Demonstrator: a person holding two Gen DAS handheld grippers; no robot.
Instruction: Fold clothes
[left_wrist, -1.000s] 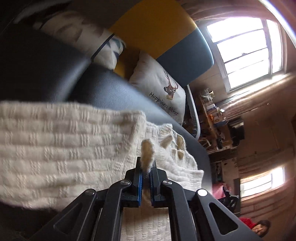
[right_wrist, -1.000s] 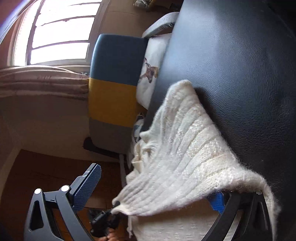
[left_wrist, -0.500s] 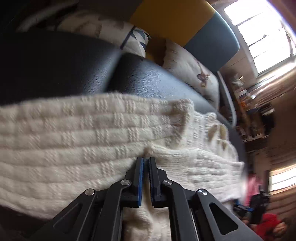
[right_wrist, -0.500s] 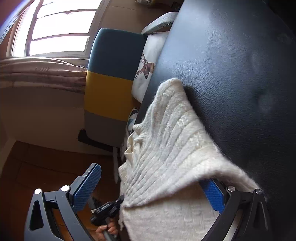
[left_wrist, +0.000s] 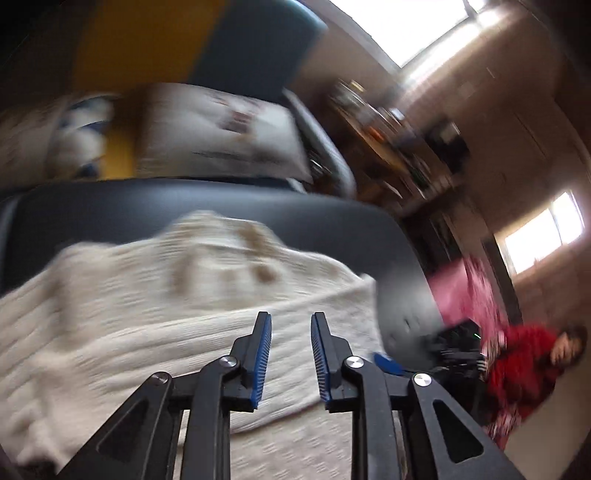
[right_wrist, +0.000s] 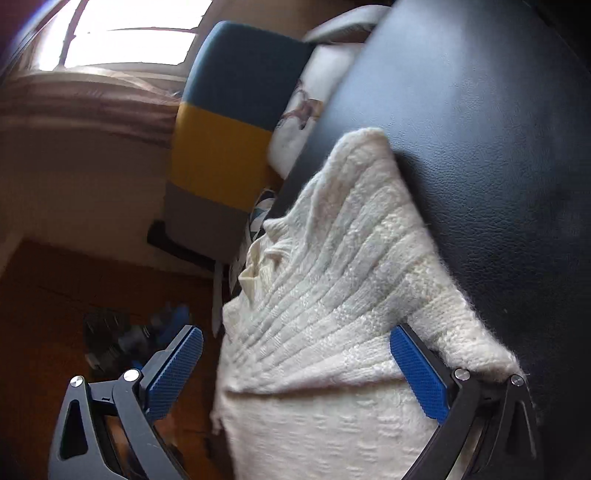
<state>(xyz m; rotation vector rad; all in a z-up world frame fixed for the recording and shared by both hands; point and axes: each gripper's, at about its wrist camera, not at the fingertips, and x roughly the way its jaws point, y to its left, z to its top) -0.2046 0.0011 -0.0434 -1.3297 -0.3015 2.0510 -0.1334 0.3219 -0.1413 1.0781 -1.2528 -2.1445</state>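
Note:
A cream knitted sweater (left_wrist: 155, 306) lies folded on a black leather seat (left_wrist: 221, 203). The left wrist view is blurred by motion. My left gripper (left_wrist: 290, 321) is open just above the sweater's folded layer, with nothing between its blue pads. In the right wrist view the same sweater (right_wrist: 343, 280) spreads over the black seat (right_wrist: 480, 129). My right gripper (right_wrist: 295, 336) is wide open; its right finger (right_wrist: 417, 369) sits under a fold of the knit, and the left finger (right_wrist: 173, 365) hangs off the seat's edge over the floor.
White printed cushions (left_wrist: 221, 133) and a blue, yellow and grey backrest (right_wrist: 229, 122) stand beyond the seat. A cluttered shelf (left_wrist: 391, 136) and bright windows (left_wrist: 543, 229) are to the right. A person in red (left_wrist: 524, 365) sits low at the right. Brown floor (right_wrist: 55, 295) lies beside the seat.
My left gripper has let go of the sweater edge, opened and swung right and back. The right gripper stays open, its view shifted slightly.

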